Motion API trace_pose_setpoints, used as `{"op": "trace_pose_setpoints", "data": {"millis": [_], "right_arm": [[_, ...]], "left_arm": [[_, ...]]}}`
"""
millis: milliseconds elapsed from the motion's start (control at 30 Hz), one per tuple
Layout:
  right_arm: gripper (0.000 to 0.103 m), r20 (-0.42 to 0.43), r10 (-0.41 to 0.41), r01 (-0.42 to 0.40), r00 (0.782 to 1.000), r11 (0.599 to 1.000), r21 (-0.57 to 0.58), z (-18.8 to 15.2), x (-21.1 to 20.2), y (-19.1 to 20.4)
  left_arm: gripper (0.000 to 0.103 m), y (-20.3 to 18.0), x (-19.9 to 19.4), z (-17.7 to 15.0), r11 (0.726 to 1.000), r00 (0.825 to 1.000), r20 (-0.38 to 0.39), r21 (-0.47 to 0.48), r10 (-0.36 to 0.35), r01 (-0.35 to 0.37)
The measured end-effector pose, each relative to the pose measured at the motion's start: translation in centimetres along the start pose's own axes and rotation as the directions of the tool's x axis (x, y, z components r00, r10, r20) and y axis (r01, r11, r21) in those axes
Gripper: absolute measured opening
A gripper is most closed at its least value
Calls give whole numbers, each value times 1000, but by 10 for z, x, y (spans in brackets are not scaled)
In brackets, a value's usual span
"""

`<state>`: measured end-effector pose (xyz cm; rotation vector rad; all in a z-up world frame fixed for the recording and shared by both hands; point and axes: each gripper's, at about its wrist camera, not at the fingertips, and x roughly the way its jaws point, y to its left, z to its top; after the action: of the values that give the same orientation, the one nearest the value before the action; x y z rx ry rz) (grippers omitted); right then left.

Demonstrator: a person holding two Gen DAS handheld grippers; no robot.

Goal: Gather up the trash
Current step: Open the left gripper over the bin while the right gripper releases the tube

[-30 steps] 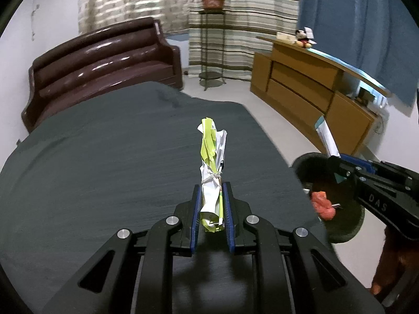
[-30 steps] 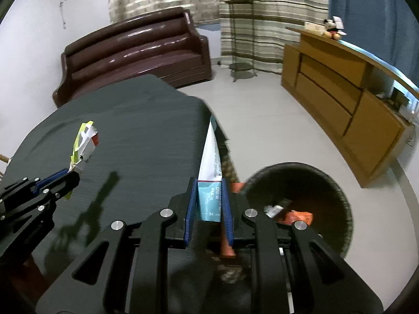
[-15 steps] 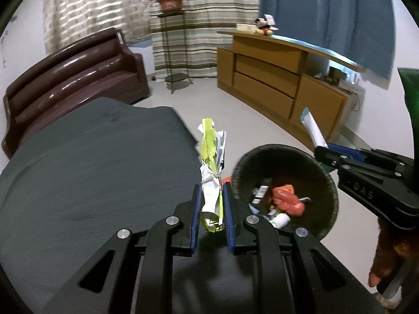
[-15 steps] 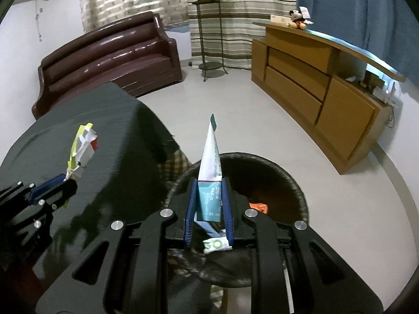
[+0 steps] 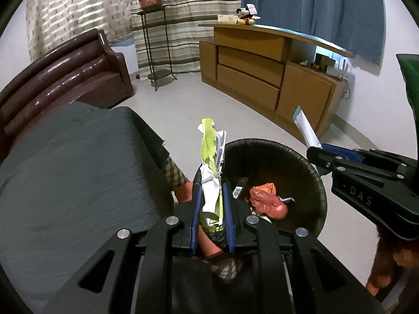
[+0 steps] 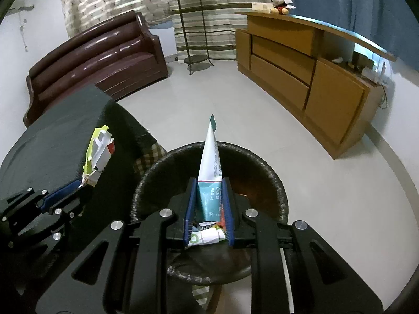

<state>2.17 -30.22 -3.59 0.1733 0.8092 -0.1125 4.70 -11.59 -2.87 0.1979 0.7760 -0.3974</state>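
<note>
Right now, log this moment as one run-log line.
left gripper: shut on crumpled green wrapper | right gripper: shut on teal-white sachet | both over black bin | nothing released yet

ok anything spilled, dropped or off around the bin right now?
Nothing stands out. The black bin stands upright on the floor with its trash inside, none visible on the floor around it. The left gripper is shut on the crumpled green-and-white wrapper, the right gripper on the teal-and-white sachet.
</note>
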Motion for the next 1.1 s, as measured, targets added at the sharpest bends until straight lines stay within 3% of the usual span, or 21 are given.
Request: {"op": "trace_pose_setpoints", "data": {"millis": [367, 433, 533, 1100], "right_arm": [[23, -10, -2, 3, 1000, 999, 42, -1, 20, -10], [39, -3, -2, 2, 1000, 998, 57, 1, 21, -12], [40, 5, -5, 4, 1000, 998, 62, 3, 19, -15], [57, 21, -36, 33, 999, 995, 98, 2, 14, -21]], "left_arm": [[19, -17, 12, 12, 1000, 1000, -9, 19, -14, 15], [30, -19, 14, 12, 999, 1000, -17, 32, -7, 7], [41, -18, 12, 12, 1000, 1000, -12, 26, -2, 3], [54, -17, 14, 16, 1000, 1000, 4, 9, 7, -7]]}}
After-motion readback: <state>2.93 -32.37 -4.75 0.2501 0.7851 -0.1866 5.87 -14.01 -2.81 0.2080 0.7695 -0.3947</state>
